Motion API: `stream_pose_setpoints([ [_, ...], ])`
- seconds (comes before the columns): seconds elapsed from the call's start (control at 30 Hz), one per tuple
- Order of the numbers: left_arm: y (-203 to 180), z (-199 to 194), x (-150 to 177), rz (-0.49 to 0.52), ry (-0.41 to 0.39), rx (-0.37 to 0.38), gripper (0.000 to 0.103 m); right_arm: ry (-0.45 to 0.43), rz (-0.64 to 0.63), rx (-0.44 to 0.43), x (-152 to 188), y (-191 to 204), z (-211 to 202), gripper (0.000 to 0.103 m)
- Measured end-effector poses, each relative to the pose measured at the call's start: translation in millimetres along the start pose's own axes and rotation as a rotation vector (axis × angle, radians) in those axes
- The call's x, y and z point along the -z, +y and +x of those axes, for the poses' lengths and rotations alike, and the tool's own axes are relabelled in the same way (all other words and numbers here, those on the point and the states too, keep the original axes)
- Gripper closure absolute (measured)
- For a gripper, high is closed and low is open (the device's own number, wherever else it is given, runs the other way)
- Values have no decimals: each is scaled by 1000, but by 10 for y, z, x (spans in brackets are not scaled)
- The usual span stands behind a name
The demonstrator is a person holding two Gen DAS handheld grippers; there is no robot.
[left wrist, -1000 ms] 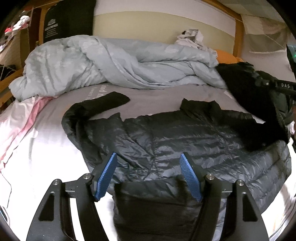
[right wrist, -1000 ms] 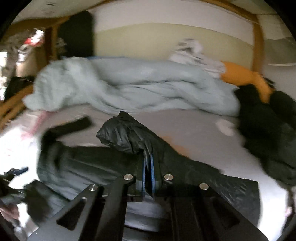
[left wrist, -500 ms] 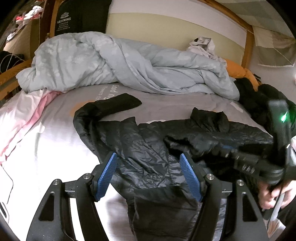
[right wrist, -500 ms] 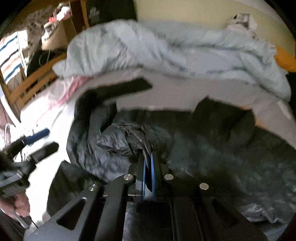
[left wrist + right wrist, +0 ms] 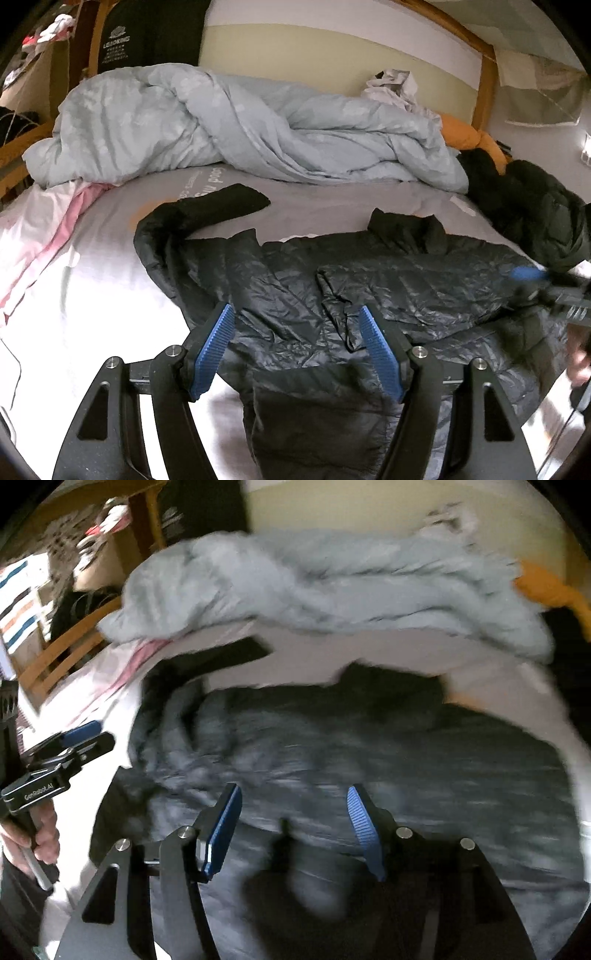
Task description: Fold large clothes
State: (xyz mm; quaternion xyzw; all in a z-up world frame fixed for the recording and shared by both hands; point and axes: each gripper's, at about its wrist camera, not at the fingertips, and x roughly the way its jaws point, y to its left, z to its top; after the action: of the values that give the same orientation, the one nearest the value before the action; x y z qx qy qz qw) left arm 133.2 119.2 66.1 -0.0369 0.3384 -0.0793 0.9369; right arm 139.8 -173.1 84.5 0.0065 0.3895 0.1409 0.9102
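Observation:
A black quilted puffer jacket (image 5: pixel 369 295) lies spread on the bed, collar toward the duvet. Its right sleeve is folded across the chest; its left sleeve (image 5: pixel 221 206) stretches out toward the upper left. My left gripper (image 5: pixel 297 350) is open and empty, hovering over the jacket's lower part. My right gripper (image 5: pixel 293 830) is open and empty above the jacket (image 5: pixel 369 746); that view is blurred. The right gripper also shows at the right edge of the left wrist view (image 5: pixel 535 284), and the left gripper at the left edge of the right wrist view (image 5: pixel 66 749).
A crumpled light-blue duvet (image 5: pixel 240 125) lies across the back of the bed. A pile of dark clothes (image 5: pixel 528 214) and an orange item (image 5: pixel 465 136) sit at the back right. A pink-and-white sheet (image 5: pixel 48 229) covers the left side. A wooden bed frame (image 5: pixel 484 88) borders the wall.
My right gripper carried the sleeve across the jacket's chest, opened and let it go, and pulled back to the right. My left gripper stayed open over the hem.

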Motion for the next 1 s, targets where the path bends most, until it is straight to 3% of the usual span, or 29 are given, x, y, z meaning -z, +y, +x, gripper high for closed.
stream_pose_setpoints([
  [0.1,-7,51,24,-3,15,-14,34,4,73,168,20,-418,-184,37],
  [0.2,-13,70,40,-1,19,-25,34,20,189,263,86,-902,-288,37],
  [0.4,16,114,46,-10,27,-28,34,73,315,360,275,-1462,-169,38],
  [0.57,41,148,50,-13,36,-34,34,177,311,337,404,-1526,244,38],
  [0.7,95,135,35,-31,34,-32,34,236,295,366,412,-1465,467,37],
  [0.83,159,122,16,-52,28,-37,34,197,244,198,291,-1123,357,35],
  [1.0,208,117,9,-66,32,-45,34,208,118,119,200,-660,398,35],
])
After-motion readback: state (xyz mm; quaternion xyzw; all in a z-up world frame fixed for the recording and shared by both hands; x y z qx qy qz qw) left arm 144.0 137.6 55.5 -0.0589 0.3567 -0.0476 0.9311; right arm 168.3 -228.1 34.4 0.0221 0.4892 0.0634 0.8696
